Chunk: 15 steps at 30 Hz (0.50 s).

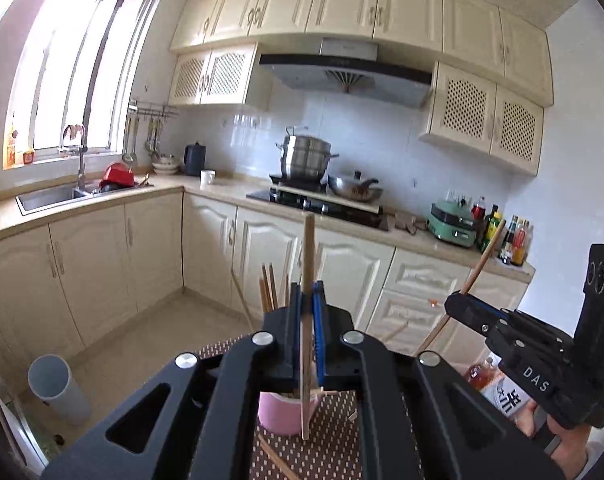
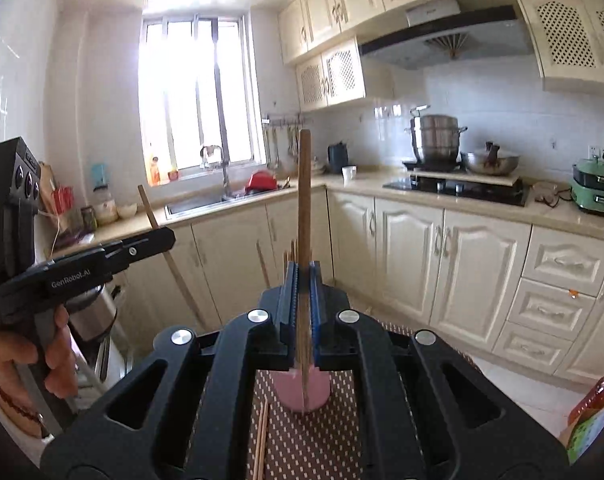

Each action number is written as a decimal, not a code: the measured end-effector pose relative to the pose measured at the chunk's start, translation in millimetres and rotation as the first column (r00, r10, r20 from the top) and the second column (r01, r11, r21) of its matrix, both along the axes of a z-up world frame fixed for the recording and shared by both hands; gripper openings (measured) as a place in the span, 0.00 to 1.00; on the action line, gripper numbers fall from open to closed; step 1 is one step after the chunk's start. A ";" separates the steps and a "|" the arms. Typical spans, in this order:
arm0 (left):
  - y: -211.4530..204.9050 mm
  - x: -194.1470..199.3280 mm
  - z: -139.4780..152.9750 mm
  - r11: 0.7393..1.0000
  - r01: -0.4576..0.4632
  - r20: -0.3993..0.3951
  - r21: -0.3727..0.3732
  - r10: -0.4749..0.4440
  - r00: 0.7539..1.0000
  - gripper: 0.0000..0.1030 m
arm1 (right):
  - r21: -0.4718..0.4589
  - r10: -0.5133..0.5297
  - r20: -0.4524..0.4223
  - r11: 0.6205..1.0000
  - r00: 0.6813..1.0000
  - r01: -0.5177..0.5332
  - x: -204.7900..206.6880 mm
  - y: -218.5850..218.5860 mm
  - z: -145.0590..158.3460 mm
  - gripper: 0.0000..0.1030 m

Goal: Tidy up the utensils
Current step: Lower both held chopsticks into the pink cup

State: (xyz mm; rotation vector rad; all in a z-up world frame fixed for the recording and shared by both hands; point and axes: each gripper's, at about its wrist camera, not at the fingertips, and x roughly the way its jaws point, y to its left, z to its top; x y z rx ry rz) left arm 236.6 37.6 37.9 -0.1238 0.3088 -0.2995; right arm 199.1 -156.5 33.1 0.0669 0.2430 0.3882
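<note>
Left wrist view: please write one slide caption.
Left gripper and right gripper each clamp one chopstick above a pink cup.

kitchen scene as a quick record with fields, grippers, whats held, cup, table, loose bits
left gripper: shut on a pale chopstick, held upright
right gripper: shut on a darker chopstick, held upright
pink cup: on the table below the grippers, more chopsticks standing in it
tablecloth: brown with white dots
loose chopsticks: a pair lying on the cloth near the cup
background: counter with sink, stove with steel pot
</note>
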 end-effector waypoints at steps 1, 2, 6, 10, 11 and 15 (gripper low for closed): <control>-0.6 2.2 3.7 1.000 -0.004 0.012 -0.003 0.004 1.000 0.06 | -0.015 -0.015 0.032 1.000 0.999 0.016 2.2 3.6 4.7 0.05; -1.4 4.0 7.0 1.000 -0.012 0.025 -0.003 0.012 1.000 0.06 | -0.018 -0.020 0.048 1.000 0.999 0.021 2.8 4.8 6.4 0.05; -4.9 11.5 18.4 0.999 -0.030 0.082 -0.011 0.031 0.996 0.06 | -0.029 -0.026 0.103 0.999 0.994 0.029 13.8 14.1 8.4 0.05; -13.5 17.8 17.8 0.999 -0.049 0.129 0.001 0.048 0.990 0.06 | -0.012 -0.032 0.120 0.999 0.992 0.034 26.2 18.3 0.2 0.06; -15.5 19.3 15.9 0.999 -0.045 0.131 0.002 0.044 0.990 0.06 | -0.006 -0.034 0.119 0.999 0.992 0.035 30.2 19.1 -4.1 0.06; -18.4 27.9 -2.4 0.999 -0.039 0.136 0.003 0.039 0.990 0.06 | 0.004 -0.037 0.088 0.999 0.995 0.036 43.2 23.0 -19.5 0.06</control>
